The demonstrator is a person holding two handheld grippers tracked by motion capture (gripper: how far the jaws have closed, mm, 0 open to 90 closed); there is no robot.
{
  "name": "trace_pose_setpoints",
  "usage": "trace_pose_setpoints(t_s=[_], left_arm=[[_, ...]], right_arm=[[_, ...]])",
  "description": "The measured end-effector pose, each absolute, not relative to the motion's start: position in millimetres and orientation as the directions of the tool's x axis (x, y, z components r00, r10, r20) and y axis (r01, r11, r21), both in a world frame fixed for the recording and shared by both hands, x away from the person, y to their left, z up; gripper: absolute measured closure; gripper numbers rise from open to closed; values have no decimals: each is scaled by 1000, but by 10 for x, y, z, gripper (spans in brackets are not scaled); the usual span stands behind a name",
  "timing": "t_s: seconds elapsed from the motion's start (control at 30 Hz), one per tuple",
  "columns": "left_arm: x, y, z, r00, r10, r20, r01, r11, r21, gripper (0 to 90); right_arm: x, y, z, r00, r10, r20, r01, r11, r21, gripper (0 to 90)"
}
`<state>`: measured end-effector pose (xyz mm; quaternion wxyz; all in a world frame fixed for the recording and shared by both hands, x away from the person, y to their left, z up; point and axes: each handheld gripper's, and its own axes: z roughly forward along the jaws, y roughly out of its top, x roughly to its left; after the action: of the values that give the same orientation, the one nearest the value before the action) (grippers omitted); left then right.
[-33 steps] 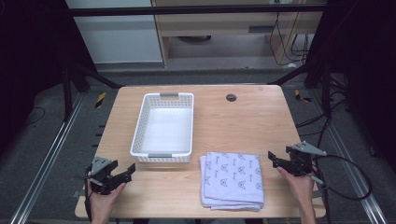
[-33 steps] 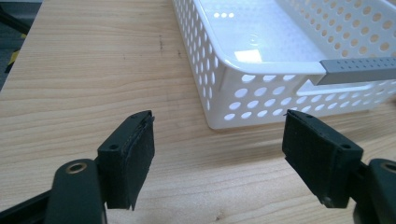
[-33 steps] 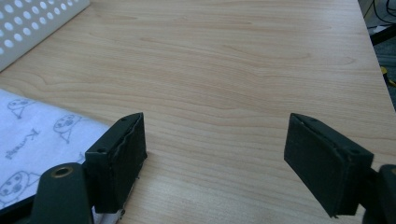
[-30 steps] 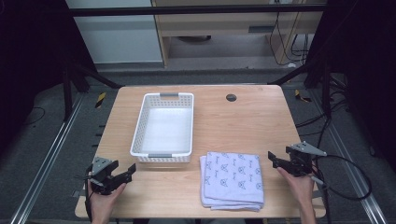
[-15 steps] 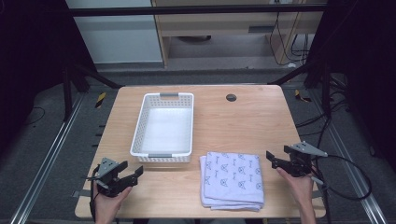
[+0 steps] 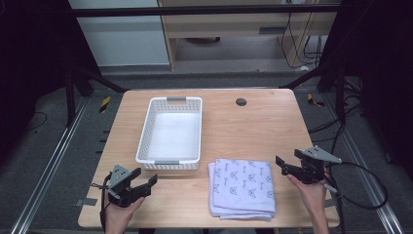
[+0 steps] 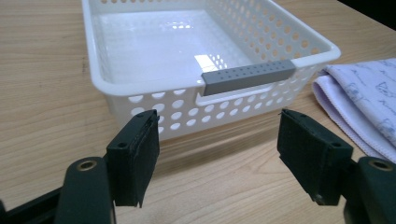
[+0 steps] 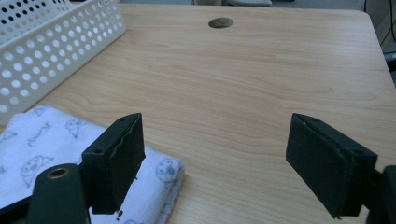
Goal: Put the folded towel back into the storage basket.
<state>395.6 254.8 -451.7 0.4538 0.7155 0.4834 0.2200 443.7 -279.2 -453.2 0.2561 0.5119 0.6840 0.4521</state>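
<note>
Left gripper point(image 6: 146, 184): jaws spread, just closing slightly, nothing between, facing white perforated basket point(image 6: 171, 132). Right gripper point(image 6: 286, 167): jaws spread, empty, beside folded patterned cloth point(image 6: 242, 187) lying flat on tabletop point(image 6: 253, 126), near front edge.

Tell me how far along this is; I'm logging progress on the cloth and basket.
Nothing looks done yet: the folded cloth lies flat on the table, beside the white basket, whose inside is bare. In hand: the left tool points at the basket's near end, jaws open and holding nothing; the right tool hovers open by the cloth's right edge. Gripping the cloth and probably moving it into the basket remain.
</note>
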Motion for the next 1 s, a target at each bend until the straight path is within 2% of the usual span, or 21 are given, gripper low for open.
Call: trace_pose_setpoints(t_s=[0.33, 0.6, 1.0], left_arm=[[3984, 2424, -4413, 456, 884, -105, 464, -136, 876, 288], [4077, 2314, -4147, 468, 876, -118, 410, -97, 907, 297], [4250, 1945, -3878, 523, 843, -121, 388, -110, 915, 275]], right_arm=[[4422, -2745, -4353, -363, 922, 137, 436, 38, 899, 219], [4502, -2691, -4168, -377, 914, 151, 419, 23, 908, 215], [4582, -2587, -4019, -387, 903, 187, 410, -13, 912, 216]])
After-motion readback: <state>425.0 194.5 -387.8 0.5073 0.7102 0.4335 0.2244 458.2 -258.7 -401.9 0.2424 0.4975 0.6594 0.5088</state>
